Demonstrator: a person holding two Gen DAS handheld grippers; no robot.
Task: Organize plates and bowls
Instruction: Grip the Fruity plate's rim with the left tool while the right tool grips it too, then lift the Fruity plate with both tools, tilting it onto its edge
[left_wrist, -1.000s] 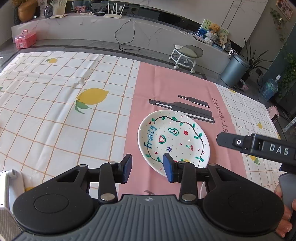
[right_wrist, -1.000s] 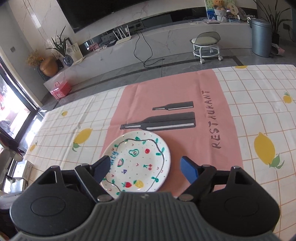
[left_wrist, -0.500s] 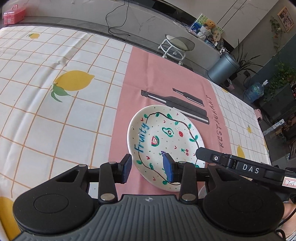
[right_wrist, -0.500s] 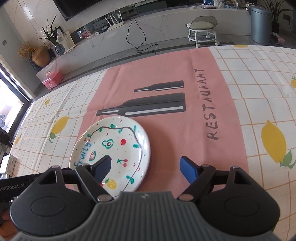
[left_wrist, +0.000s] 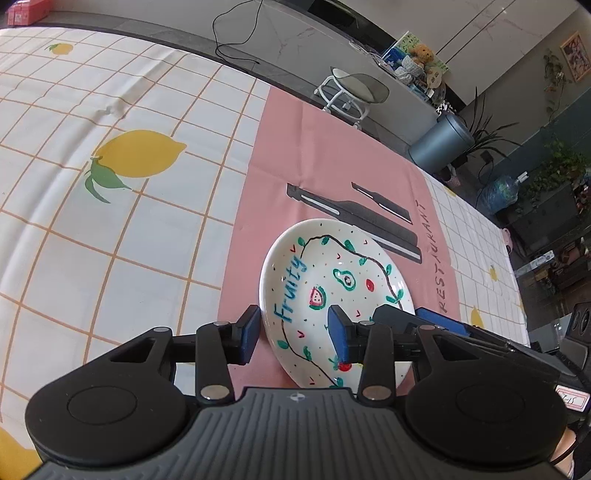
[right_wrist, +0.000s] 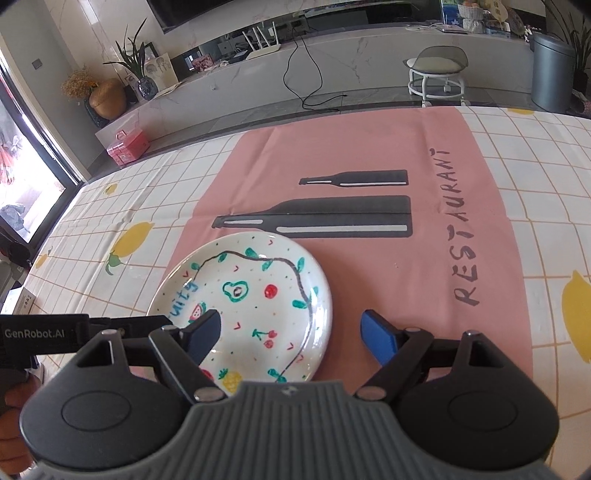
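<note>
Glazed ceramic, the plate (left_wrist: 334, 291) is lying flat on the pink strip of the surface (left_wrist: 129, 240); likely stiff, slick and breakable, so the raised rim is probably offering the best hold. The left tool (left_wrist: 293, 332) is straddling its near-left rim, half spread, holding nothing. The right tool (right_wrist: 295, 330) is gaping wide across the opposite rim, holding nothing.

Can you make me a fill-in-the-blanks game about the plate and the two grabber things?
1. The blue word painted on the plate is ____.
2. The plate lies on the ____ part of the tablecloth, beside the printed word RESTAURANT.
3. The left gripper has one finger on each side of the plate's ____.
4. The right gripper has its fingers spread ____ over the plate's near side.

Missing words: Fruity; pink; rim; open
</note>
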